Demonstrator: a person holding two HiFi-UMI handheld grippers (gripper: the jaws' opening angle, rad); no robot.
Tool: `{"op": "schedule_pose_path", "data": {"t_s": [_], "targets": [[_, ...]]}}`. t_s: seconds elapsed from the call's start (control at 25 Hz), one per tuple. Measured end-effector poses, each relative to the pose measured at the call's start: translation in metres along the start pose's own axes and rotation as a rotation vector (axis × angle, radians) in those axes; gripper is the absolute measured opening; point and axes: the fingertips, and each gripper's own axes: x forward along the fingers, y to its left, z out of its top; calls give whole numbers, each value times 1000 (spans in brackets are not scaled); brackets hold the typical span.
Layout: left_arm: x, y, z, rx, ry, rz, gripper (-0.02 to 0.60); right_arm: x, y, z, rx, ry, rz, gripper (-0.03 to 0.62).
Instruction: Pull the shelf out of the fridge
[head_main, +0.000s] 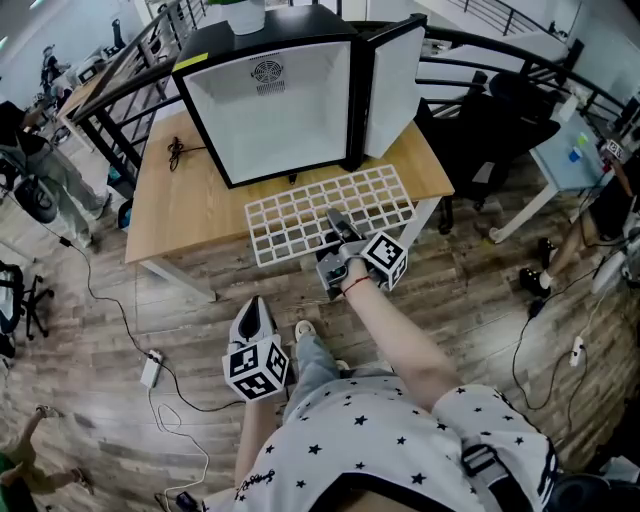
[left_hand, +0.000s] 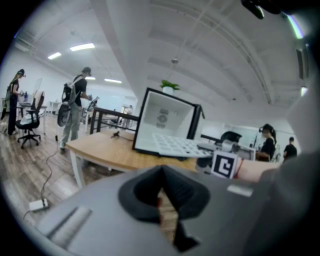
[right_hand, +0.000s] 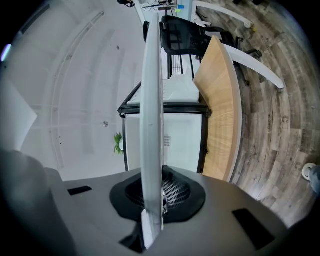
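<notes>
Right gripper (head_main: 336, 224) is clamping the white wire-grid shelf (head_main: 300, 215) over the wooden table's (head_main: 185, 205) near edge, clear of the black fridge (head_main: 270, 45). Only release is seemingly remaining.

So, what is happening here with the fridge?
A person works with two handheld grippers. The right gripper is shut on the white grid shelf, which is already out of the open fridge, over the table's front edge. The left gripper hangs low, shut and empty.
</notes>
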Motion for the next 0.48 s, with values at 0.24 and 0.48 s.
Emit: {"op": "schedule_pose_path", "data": {"t_s": [0.24, 0.48], "targets": [[-1, -6, 1, 2, -6, -6, 8, -3, 1, 5, 2, -11, -2, 37], [0, -9, 3, 3, -12, -10, 8, -2, 1, 4, -8, -5, -17, 37]]}}
